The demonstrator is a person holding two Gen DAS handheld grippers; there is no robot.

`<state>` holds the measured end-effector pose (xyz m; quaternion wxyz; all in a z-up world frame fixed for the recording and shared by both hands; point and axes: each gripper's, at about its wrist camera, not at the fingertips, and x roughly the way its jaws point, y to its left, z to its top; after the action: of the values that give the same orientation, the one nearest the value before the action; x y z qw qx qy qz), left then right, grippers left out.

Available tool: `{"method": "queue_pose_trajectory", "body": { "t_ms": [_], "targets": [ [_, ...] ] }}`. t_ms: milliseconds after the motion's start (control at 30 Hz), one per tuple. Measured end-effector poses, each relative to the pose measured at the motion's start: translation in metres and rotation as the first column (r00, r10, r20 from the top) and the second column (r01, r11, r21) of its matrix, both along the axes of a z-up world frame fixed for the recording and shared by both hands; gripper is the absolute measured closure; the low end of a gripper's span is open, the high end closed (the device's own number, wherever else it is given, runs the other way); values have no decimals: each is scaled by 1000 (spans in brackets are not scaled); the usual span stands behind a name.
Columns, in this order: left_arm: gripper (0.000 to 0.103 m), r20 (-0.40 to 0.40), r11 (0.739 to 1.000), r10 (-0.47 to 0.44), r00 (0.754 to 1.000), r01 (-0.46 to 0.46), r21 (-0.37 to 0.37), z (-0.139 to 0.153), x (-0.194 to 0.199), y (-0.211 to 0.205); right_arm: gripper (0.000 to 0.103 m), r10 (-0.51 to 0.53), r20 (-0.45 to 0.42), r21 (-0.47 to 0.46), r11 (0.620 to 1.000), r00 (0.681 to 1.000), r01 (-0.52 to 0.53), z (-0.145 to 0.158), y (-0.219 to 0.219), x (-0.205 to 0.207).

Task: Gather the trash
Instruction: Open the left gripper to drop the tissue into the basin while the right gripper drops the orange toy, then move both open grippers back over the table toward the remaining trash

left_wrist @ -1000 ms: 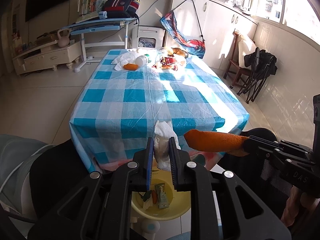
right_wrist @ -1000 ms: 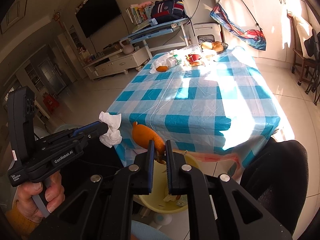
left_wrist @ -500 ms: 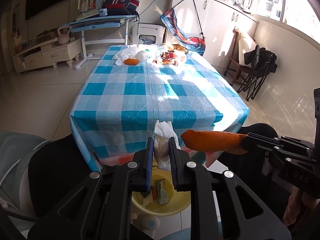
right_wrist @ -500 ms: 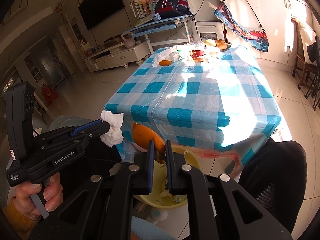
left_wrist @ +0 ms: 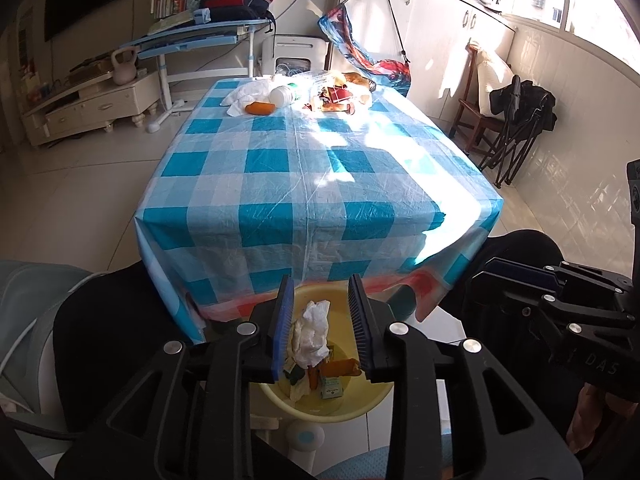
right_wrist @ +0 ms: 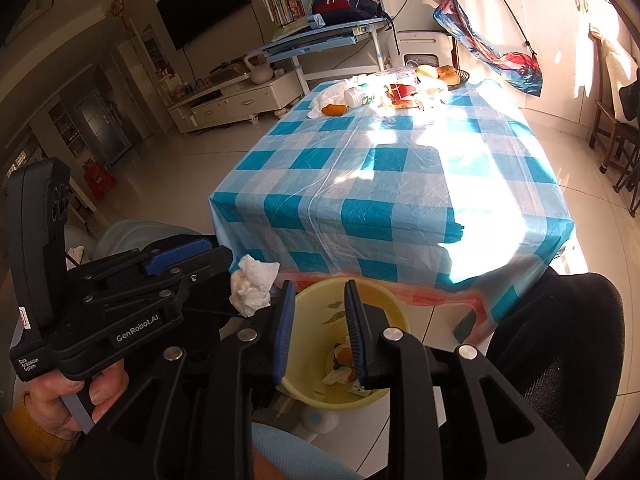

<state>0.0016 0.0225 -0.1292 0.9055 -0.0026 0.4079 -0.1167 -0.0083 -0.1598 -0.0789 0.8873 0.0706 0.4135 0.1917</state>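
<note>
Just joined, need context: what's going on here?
A person holds a claw in each hand over the yellow bin at the near end of the checked table. Both are open. A white tissue hangs loose between the left claw fingers. The right claw is empty, and an orange peel lies in the bin. A trash pile sits at the far end.

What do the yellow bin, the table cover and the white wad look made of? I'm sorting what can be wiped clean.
Yellow bin: likely plastic, smooth and evenly coloured with a moulded rim. Table cover: seems thin plastic sheeting, glossy with creases that catch the sun. White wad between the left claw's open fingers: probably tissue paper, matte and crumpled.
</note>
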Motion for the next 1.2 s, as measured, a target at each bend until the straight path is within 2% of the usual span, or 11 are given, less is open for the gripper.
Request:
{"method": "queue_pose_trajectory", "body": {
  "t_ms": [567, 867, 1200],
  "targets": [
    [74, 3, 1000, 1, 1000, -1, 1, 1, 0, 0, 70, -3, 2, 2, 1000, 1000, 3, 1, -1, 0],
    [74, 13, 1000, 5, 1000, -6, 10, 7, 3, 3, 62, -7, 9, -1, 1000, 1000, 7, 2, 0, -1],
    [68, 38, 999, 35, 999, -36, 27, 13, 16, 10, 55, -16, 18, 19, 1000, 1000, 16, 2, -1, 10]
  ]
}}
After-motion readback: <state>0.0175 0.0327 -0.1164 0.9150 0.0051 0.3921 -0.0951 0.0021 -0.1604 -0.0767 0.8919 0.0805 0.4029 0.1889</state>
